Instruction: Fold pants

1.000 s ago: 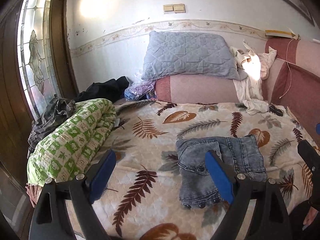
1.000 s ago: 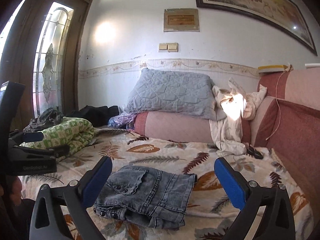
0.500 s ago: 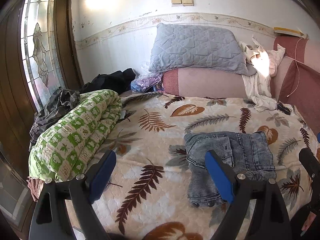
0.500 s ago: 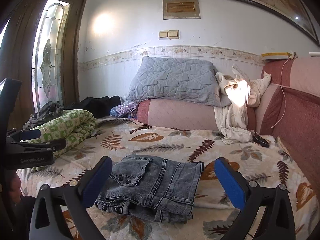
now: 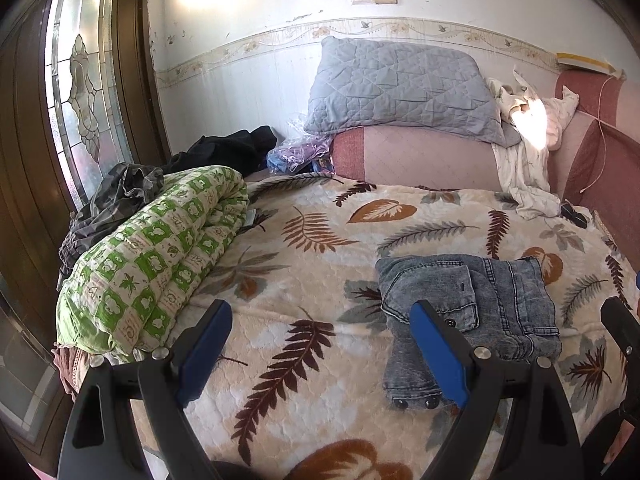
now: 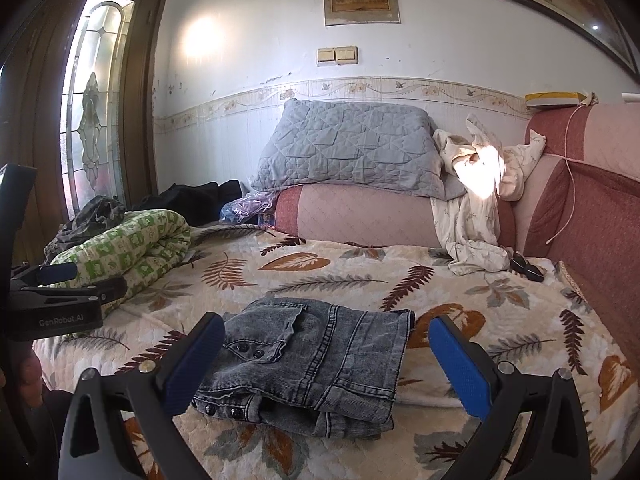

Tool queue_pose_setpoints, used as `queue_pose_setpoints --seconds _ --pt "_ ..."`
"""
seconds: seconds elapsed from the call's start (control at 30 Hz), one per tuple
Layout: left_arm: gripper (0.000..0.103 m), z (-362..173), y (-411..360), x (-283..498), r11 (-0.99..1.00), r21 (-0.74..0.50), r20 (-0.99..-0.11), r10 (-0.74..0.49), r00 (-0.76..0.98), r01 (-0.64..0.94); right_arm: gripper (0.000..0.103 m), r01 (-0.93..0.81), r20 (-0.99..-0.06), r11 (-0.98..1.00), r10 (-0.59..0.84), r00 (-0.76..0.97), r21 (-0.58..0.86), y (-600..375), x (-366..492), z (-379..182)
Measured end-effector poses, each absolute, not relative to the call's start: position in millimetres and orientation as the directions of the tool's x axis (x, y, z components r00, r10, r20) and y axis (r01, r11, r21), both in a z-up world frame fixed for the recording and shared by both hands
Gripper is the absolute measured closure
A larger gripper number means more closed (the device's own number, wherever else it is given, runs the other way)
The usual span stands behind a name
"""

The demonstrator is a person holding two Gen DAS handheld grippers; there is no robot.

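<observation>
Grey denim pants (image 5: 472, 308) lie folded into a compact rectangle on the leaf-print bedspread (image 5: 304, 248); they also show in the right wrist view (image 6: 316, 360). My left gripper (image 5: 320, 352) is open and empty, held above the bed to the left of the pants. My right gripper (image 6: 326, 364) is open and empty, held just in front of the pants, with its blue pads on either side of them and not touching. The left gripper shows at the left edge of the right wrist view (image 6: 52, 296).
A rolled green-and-white quilt (image 5: 156, 256) lies along the bed's left edge with dark clothes (image 5: 116, 196) behind it. A grey pillow (image 5: 400, 88) sits on a pink bolster (image 5: 416, 160). A white garment (image 5: 524, 160) hangs at the back right beside the red headboard (image 6: 588, 232).
Both grippers have drawn back and risen a little from the bed, so the folded pants sit slightly farther off. The pants have not moved and both grippers stay open.
</observation>
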State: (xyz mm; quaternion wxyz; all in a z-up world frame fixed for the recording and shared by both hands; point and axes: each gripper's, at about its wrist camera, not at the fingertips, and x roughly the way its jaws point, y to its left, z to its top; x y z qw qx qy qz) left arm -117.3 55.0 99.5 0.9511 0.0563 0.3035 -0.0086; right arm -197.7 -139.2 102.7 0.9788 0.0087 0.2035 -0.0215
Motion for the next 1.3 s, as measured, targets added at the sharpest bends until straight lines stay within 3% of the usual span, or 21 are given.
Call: queue_pose_setpoints --seconds 1.3 --pt "0.012 107 70 -130 0.997 0.063 -0.578 -0.005 0.816 0.051 0.000 0.026 -0.403 1.000 -0.027 0.915 -0.009 -124 -196 108"
